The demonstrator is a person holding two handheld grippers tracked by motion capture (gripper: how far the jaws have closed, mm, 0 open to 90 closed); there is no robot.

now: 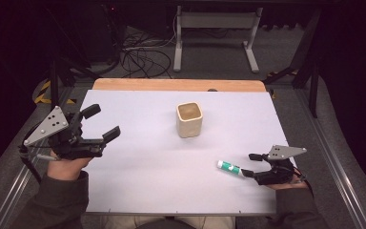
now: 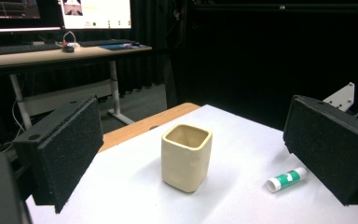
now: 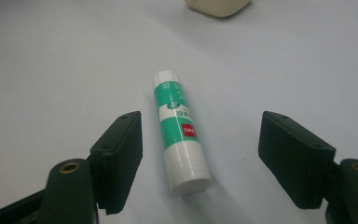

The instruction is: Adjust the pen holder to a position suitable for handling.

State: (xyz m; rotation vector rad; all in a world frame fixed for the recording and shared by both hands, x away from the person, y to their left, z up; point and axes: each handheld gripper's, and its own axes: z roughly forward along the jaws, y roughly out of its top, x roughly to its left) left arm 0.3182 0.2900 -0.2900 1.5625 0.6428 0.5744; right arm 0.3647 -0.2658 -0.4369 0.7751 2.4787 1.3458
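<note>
Glue stick (image 3: 180,132) lying flat; cream cup (image 1: 189,119) upright.

Black grippers (image 1: 100,121) (image 1: 249,164) are topped by grey three-cornered plates (image 1: 52,125); dark grey sleeves (image 1: 59,200) are worn.

Left tongs (image 1: 100,123) raised, jaws wide; right tongs (image 1: 250,164) low, jaws apart.

Bright table (image 1: 138,191), dark, grainy bkgd
</note>
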